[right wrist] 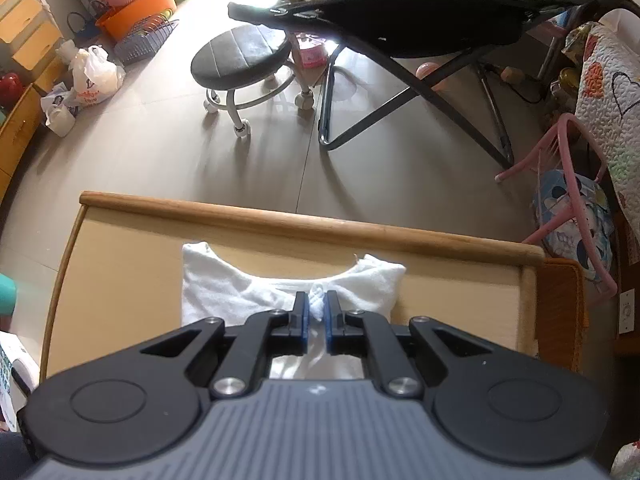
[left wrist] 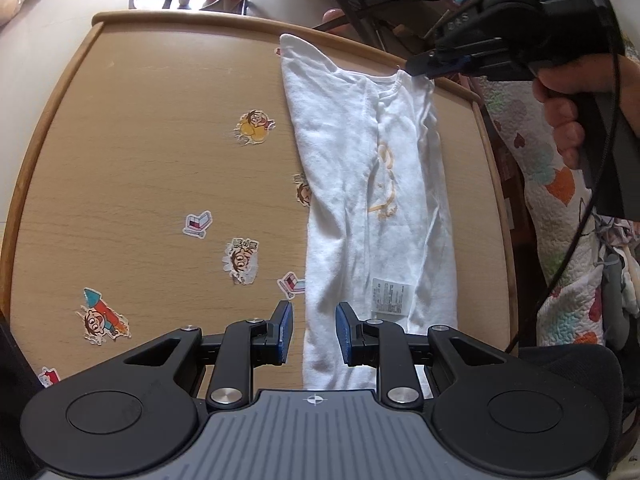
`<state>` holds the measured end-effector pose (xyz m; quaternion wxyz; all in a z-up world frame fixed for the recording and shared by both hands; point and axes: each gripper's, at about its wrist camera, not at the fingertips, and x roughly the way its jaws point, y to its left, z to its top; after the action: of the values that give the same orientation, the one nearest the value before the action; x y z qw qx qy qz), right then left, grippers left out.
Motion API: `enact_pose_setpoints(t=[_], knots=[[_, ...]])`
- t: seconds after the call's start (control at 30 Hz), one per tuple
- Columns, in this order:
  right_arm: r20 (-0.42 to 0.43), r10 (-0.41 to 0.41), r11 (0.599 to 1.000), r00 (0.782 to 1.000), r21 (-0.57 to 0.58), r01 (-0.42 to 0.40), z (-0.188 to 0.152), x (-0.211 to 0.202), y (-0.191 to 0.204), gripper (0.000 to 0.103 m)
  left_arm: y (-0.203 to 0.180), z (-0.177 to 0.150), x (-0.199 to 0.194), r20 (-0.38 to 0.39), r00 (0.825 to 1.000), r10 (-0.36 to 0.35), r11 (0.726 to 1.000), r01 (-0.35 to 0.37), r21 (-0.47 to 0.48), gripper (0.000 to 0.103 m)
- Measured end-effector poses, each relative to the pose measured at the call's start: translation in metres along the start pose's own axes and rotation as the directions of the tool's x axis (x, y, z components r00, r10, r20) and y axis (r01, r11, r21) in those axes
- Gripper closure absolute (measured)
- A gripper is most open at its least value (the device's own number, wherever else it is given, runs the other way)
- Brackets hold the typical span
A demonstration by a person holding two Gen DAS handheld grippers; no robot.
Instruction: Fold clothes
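A sticker-dotted wooden table with a raised rim (left wrist: 160,128) holds a white cotton T-shirt (left wrist: 360,184), folded into a long strip. The right gripper (right wrist: 316,314) pinches its collar; the left gripper (left wrist: 314,330) hovers parted over the hem. Light, limp cloth, probably best held by its edges.

Sticker-dotted wooden table (left wrist: 160,160), round black stool (right wrist: 240,58), folding chair (right wrist: 400,20), orange basket (right wrist: 140,8), quilt (left wrist: 560,208)
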<state>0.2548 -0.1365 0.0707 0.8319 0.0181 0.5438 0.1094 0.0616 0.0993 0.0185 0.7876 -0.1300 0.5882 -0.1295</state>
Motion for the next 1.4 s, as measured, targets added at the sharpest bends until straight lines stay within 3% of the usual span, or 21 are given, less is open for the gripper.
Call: enact_pose_setpoints(t=[0.47, 0.6, 0.73, 0.83, 1.1, 1.4], knots=[[-0.056, -0.03, 0.998, 0.998, -0.052, 0.027, -0.008, 0.032, 0.02, 0.092, 0.007, -0.002, 0.011, -0.032, 0.999, -0.003, 1.0, 0.002, -0.009, 0.076], [-0.059, -0.019, 0.998, 0.998, -0.059, 0.016, -0.01, 0.03, 0.021, 0.081, 0.008, -0.004, 0.013, -0.035, 0.999, 0.001, 1.0, -0.001, -0.012, 0.076], [-0.022, -0.026, 0.995, 0.999, -0.094, 0.024, -0.011, 0.012, 0.024, 0.068, 0.007, -0.007, 0.014, -0.03, 1.0, 0.006, 1.0, -0.006, -0.007, 0.076], [0.011, -0.055, 0.99, 0.998, -0.127, 0.056, -0.012, -0.008, 0.026, 0.063, 0.005, -0.01, 0.014, -0.023, 1.0, 0.018, 1.0, -0.018, -0.005, 0.076], [0.053, -0.078, 0.991, 0.996, -0.102, 0.083, -0.035, -0.056, 0.019, 0.06, -0.006, -0.019, 0.003, 0.035, 0.998, 0.043, 0.999, -0.043, -0.004, 0.076], [0.038, -0.1, 0.99, 0.994, -0.093, 0.103, -0.102, -0.081, 0.016, 0.059, -0.017, -0.039, -0.003, 0.044, 0.998, 0.055, 0.998, -0.056, 0.023, 0.076]])
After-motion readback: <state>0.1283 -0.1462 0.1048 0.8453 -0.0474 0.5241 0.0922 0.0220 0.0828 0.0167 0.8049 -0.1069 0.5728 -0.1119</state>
